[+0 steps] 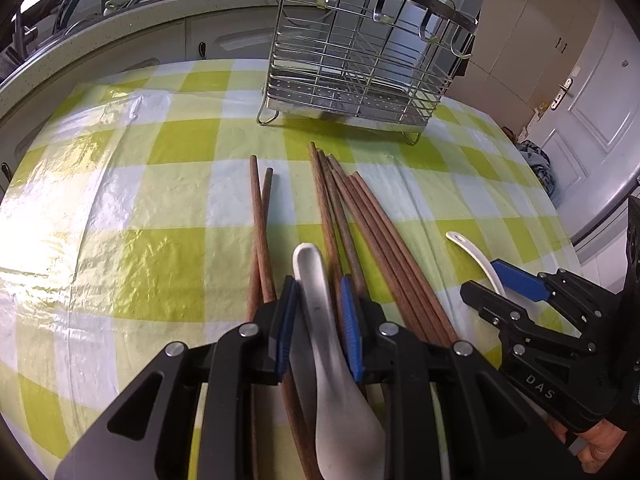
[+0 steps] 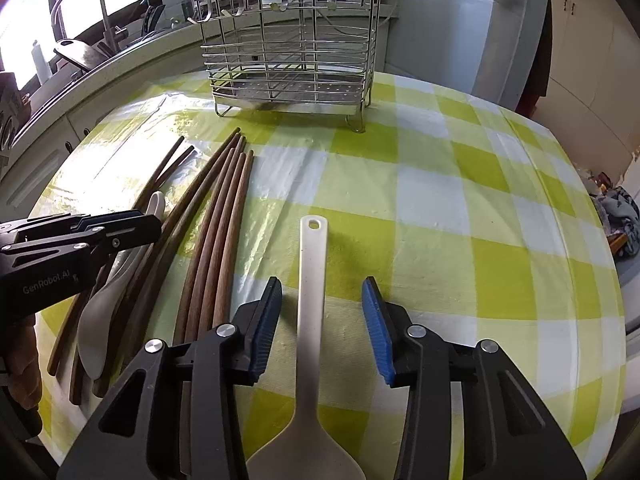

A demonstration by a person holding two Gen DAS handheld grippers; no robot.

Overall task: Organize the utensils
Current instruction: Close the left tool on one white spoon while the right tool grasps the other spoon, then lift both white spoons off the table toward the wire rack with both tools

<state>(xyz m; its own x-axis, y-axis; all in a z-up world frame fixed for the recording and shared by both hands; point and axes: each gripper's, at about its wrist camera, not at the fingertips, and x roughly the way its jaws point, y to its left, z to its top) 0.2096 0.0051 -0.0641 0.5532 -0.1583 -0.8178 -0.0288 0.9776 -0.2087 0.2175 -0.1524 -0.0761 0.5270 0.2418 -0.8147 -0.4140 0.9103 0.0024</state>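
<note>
Left gripper is angling down over the table, its blue pads pinching the handle of a white soup spoon from both sides; the bowl end is running back under the gripper body. The spoon is lying among the chopsticks. A loose pair is sitting just left of it, tips crossing. A bundle of brown sticks is fanning out just right of it, tips pointing toward the rack.

Right gripper is also tilting down, straddling the handle of a pale rice paddle. Its jaws are standing apart, with gaps showing between each pad and the handle, so nothing is being gripped. The paddle is lying flat on the green-and-white check cloth, hanging hole at the far end, blade back under the gripper. It is resting just right of the bundle.

The wire rack is standing upright at the far edge of the table, well apart from the utensils and showing no utensils inside. Behind it a counter is curving round. A hand is showing at the right gripper's grip in the left view.
</note>
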